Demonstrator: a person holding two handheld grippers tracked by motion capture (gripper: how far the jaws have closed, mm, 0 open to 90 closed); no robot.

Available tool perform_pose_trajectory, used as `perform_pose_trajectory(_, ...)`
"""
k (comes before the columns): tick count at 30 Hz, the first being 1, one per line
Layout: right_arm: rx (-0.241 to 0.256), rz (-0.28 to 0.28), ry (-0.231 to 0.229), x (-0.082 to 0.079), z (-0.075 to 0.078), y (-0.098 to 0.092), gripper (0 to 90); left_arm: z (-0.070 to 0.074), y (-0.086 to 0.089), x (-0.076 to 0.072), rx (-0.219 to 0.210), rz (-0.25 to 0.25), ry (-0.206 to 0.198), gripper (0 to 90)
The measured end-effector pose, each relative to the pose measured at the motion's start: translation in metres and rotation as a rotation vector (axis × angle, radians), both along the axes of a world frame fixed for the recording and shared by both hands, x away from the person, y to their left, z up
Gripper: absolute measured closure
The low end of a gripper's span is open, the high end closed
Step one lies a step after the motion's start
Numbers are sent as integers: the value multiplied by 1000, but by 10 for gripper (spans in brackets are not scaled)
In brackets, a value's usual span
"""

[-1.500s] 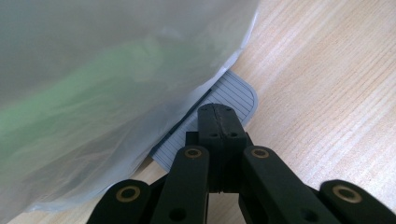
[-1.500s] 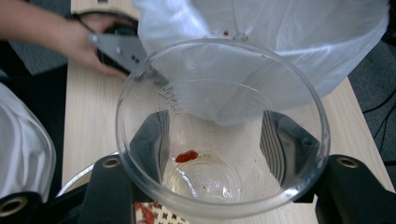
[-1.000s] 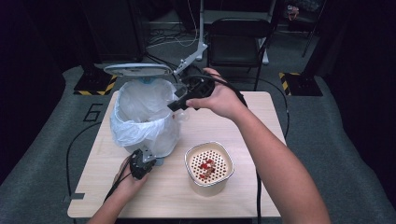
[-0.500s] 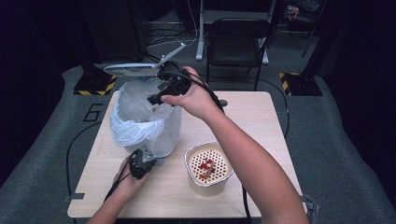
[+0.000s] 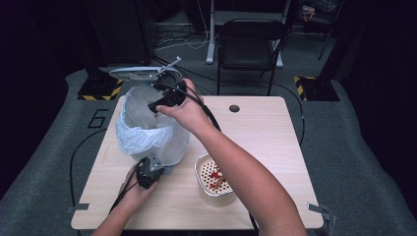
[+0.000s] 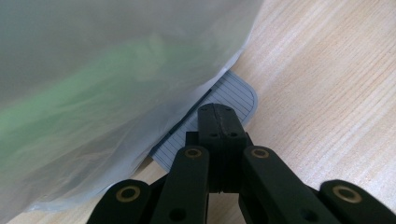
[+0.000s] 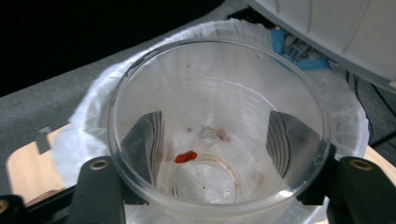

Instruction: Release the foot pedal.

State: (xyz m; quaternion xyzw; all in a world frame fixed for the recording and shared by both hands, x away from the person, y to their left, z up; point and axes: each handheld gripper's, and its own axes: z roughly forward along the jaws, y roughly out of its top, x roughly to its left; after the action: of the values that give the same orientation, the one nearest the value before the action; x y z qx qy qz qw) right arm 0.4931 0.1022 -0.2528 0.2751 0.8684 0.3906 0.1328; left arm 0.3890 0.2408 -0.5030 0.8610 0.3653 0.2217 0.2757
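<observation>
Upper left of the high view: right gripper (image 5: 164, 101) clamps clear plastic cup (image 7: 217, 135) over lined pedal bin (image 5: 147, 132) | left gripper (image 5: 147, 173) jaws closed, pressing bin pedal (image 6: 212, 114) | floor marking "6" (image 5: 98, 119)

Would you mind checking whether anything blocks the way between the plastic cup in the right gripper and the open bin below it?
Nothing visible does. The plastic cup hangs over the bin, whose lid is tilted up behind it, and only the white liner shows beneath.
</observation>
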Motion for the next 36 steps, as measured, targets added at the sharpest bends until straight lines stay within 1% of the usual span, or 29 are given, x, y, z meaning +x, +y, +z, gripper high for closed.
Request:
perform_pose_trajectory(1, -1, -11, -5, 0, -2, 1, 243, 0, 1, 0, 10, -11, -3, 900)
perform_pose_trajectory(2, 5, -34, -13, 0, -5, 3, 208, 0, 0, 0, 0, -2, 0, 900)
perform_pose_trajectory(3, 11, -35, -18, 0, -8, 4, 154, 0, 1, 1, 9, -14, -1, 900)
perform_pose_trajectory(4, 20, -49, -5, -1, -10, 5, 133, 0, 1, 0, 2, -8, -1, 900)
perform_pose_trajectory(5, 35, -51, -3, -2, -12, 5, 133, 0, 0, 0, -2, -1, -1, 900)
perform_pose_trajectory(6, 52, -58, 4, -3, -13, 5, 133, 0, 1, 1, 9, -14, -3, 900)
perform_pose_trajectory(8, 51, -44, 8, -4, -15, 1, 133, 0, 0, 0, -5, 3, -5, 900)
perform_pose_trajectory(13, 76, -29, 8, -12, -16, -14, 139, 0, 0, 0, -4, 5, 0, 900)
perform_pose_trajectory(14, 65, -27, 15, -15, -15, -19, 139, 0, 1, 0, -9, 7, 1, 900)
perform_pose_trajectory(15, 63, -29, 10, -18, -16, -23, 142, -1, 0, 0, -14, 10, 8, 900)
perform_pose_trajectory(16, 63, -29, 8, -21, -16, -29, 143, 0, 1, 0, -4, 4, 1, 900)
perform_pose_trajectory(17, 67, -34, 12, -23, -17, -35, 143, -1, 0, 1, -15, 1, 1, 900)
perform_pose_trajectory(18, 64, -35, 9, -25, -17, -41, 143, 1, 1, 1, -4, 0, 6, 900)
perform_pose_trajectory(19, 71, -42, 8, -27, -18, -47, 145, 1, 1, 1, -6, 5, 6, 900)
perform_pose_trajectory(20, 75, -51, 5, -29, -18, -54, 148, 0, 1, 1, -11, 5, 4, 900)
perform_pose_trajectory(22, 74, -65, -11, -30, -18, -68, 149, 0, 1, 0, -20, 7, 18, 900)
perform_pose_trajectory(23, 79, -78, -8, -32, -18, -75, 150, -1, 1, 1, -26, 16, 6, 900)
perform_pose_trajectory(24, 82, -90, -1, -33, -17, -82, 153, -1, 1, 1, -35, 17, 8, 900)
perform_pose_trajectory(25, 80, -93, -5, -33, -17, -90, 158, 0, 2, 1, -30, 16, 17, 900)
perform_pose_trajectory(26, 75, -101, -19, -33, -18, -97, 160, -1, 2, 0, -46, 22, 3, 900)
perform_pose_trajectory(27, 68, -109, -24, -33, -18, -103, 160, 1, 3, 1, -51, 13, 15, 900)
perform_pose_trajectory(28, 63, -112, -26, -33, -19, -110, 161, 1, 4, 0, -57, 20, 14, 896)
perform_pose_trajectory(29, 62, -118, -27, -34, -20, -114, 163, 4, 7, 0, -50, 10, 5, 883)
perform_pose_trajectory(31, 51, -124, -54, -34, -24, -127, 165, 6, 9, -1, -97, 23, 7, 835)
perform_pose_trajectory(32, 46, -130, -55, -35, -25, -132, 166, 8, 10, -2, -129, 33, 22, 791)
perform_pose_trajectory(33, 39, -143, -60, -36, -27, -137, 166, 8, 10, -2, -129, 33, 22, 757)
perform_pose_trajectory(34, 39, -143, -60, -36, -27, -137, 166, 9, 11, -3, -142, 30, 15, 757)
perform_pose_trajectory(35, 35, -149, -71, -37, -28, -142, 166, 13, 12, -5, -150, 21, 13, 730)
perform_pose_trajectory(36, 34, -157, -69, -39, -30, -148, 166, 14, 13, -6, -146, 15, 14, 695)
